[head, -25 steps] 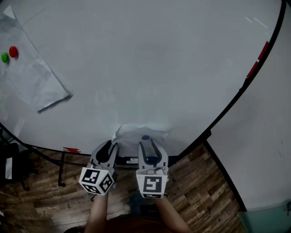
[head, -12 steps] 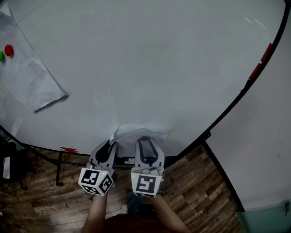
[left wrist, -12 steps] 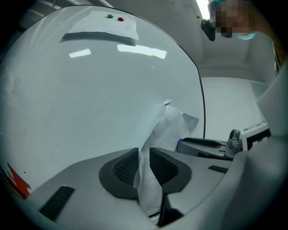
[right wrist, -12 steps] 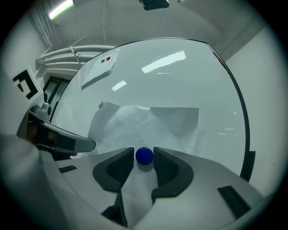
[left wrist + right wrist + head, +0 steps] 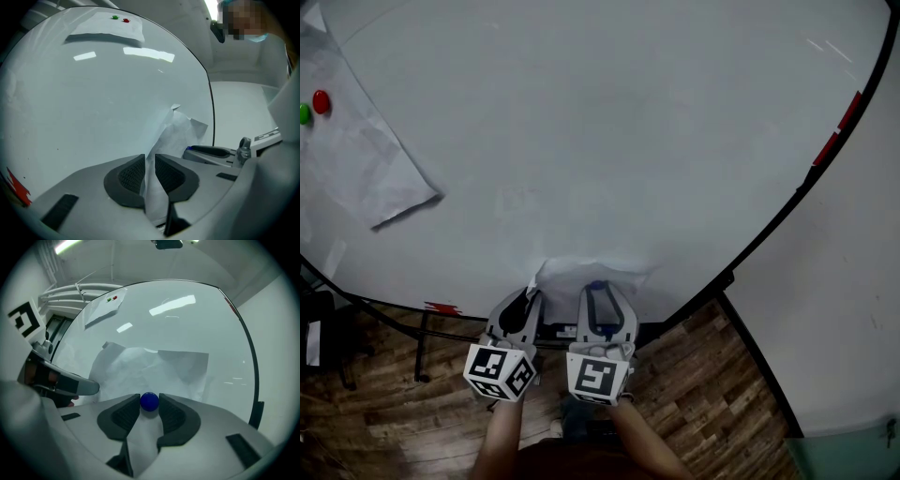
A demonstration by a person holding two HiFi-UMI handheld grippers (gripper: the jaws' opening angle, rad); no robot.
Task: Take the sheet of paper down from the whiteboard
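A crumpled white sheet of paper lies against the whiteboard near its lower edge. A blue magnet pins it there. My left gripper is at the sheet's left edge. Its jaws are closing with the loose paper edge running between the pads, and a narrow gap still shows at the left gripper. My right gripper is closing on the blue magnet. Both of its fingertips touch the magnet's sides, over the sheet.
A second sheet hangs at the board's upper left under a red magnet and a green magnet. The board's dark frame curves down the right side. Wooden floor lies below. The right gripper's finger shows beside the left one.
The right gripper's marker cube has rolled and shifted slightly left. Both grippers stay at the sheet's lower part, and the sheet has not moved.
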